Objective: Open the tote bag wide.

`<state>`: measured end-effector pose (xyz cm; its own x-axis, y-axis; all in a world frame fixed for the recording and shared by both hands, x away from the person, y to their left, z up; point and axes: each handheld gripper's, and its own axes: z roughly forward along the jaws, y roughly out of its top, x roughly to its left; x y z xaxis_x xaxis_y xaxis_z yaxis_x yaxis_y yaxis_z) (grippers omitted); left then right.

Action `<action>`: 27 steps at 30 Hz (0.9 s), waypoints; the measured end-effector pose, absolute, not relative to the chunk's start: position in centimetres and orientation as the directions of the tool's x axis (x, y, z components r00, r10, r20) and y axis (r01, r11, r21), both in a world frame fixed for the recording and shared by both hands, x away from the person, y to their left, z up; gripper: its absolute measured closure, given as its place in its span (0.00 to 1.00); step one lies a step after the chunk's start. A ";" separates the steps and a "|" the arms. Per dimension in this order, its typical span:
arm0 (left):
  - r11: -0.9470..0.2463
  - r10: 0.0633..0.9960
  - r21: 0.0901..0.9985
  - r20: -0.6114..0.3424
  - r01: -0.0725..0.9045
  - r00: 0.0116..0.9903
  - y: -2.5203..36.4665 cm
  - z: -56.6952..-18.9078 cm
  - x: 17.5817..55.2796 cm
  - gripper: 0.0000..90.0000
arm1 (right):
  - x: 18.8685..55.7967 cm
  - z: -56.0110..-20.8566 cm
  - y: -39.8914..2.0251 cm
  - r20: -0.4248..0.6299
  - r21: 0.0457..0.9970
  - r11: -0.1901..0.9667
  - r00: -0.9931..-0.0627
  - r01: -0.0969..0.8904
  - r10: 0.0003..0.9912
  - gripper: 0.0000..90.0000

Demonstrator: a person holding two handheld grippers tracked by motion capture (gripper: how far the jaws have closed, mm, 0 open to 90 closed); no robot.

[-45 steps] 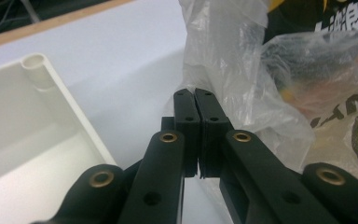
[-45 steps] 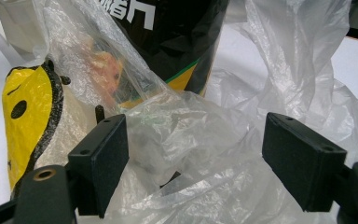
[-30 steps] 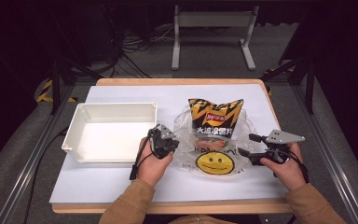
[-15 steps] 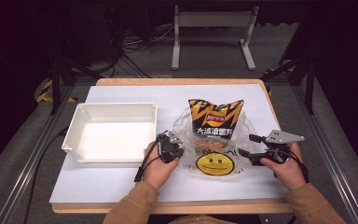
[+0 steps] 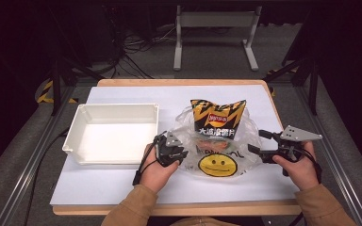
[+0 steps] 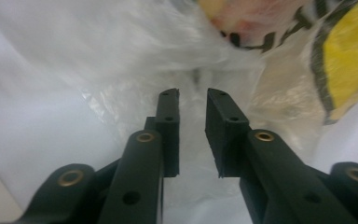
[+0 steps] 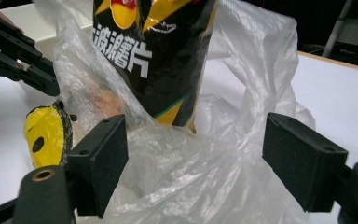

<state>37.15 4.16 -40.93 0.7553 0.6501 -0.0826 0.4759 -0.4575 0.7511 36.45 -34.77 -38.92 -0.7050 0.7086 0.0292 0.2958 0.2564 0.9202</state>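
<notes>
left claw has just been opening: jaws slightly apart at the plastic bag left edge, film between but not pinched, so that side looks released. right claw wide apart at the bag's right edge, holding nothing. chip bag upright inside, mid desk.

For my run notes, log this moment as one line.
left gripper: jaws just opening at plastic bag edge | right gripper: open beside bag | chip bag: in plastic bag
</notes>
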 end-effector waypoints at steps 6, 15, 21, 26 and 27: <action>-0.417 0.636 0.801 -0.081 0.430 0.767 5.1 -38.9 36.4 0.62 | 36.1 -37.8 -34.6 0.017 0.930 0.250 -0.713 0.268 0.701 0.25; -0.356 0.620 0.855 -0.087 0.378 0.780 6.8 -36.5 36.1 0.42 | 36.2 -37.3 -34.7 0.013 0.935 0.243 -0.713 0.257 0.701 0.25; -0.321 0.633 0.888 -0.058 0.329 0.772 7.5 -34.3 37.0 0.26 | 36.2 -36.8 -34.9 0.013 0.940 0.233 -0.709 0.249 0.706 0.25; -0.302 0.639 0.909 -0.031 0.288 0.769 7.5 -32.5 37.8 0.19 | 36.2 -36.6 -35.1 0.014 0.941 0.229 -0.705 0.250 0.709 0.25; -0.302 0.639 0.909 -0.031 0.288 0.769 7.5 -32.5 37.8 0.18 | 36.2 -36.6 -35.1 0.015 0.941 0.228 -0.705 0.249 0.709 0.25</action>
<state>37.75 7.51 -32.46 0.7688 0.6387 -0.0309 0.2877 -0.3024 0.9087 36.22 -35.08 -36.61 -0.7054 0.7087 0.0150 0.2494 0.2284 0.9411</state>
